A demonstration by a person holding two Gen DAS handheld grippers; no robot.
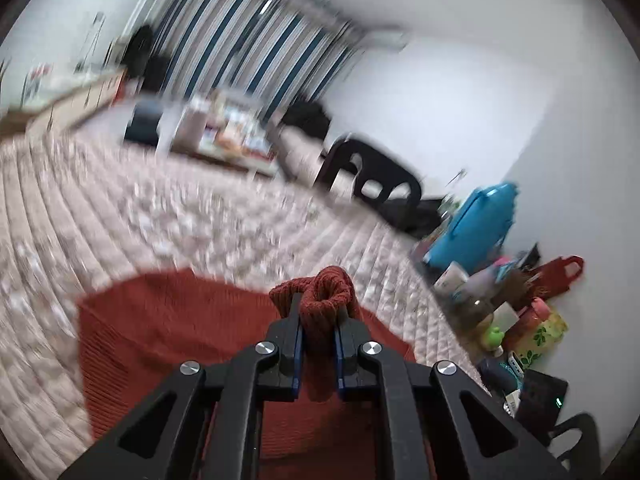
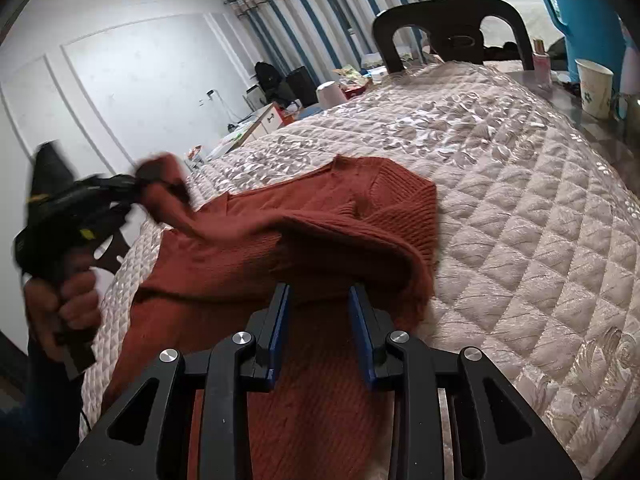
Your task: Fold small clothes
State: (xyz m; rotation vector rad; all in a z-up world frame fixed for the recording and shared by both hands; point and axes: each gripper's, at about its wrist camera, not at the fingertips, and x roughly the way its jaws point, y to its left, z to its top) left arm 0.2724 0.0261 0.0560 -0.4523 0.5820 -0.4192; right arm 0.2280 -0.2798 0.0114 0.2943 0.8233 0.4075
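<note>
Lying across quilted cover — rust knit sweater, partly lifted. Left gripper pinched narrow on bunched cuff; right gripper clamped on thick fold — chair behind.

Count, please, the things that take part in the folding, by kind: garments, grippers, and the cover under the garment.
Garments: 1, the rust-red knitted sweater
Grippers: 2, the left gripper and the right gripper, each closed on a fold of the sweater
Covers: 1, the quilted beige cover
Total: 4
</note>
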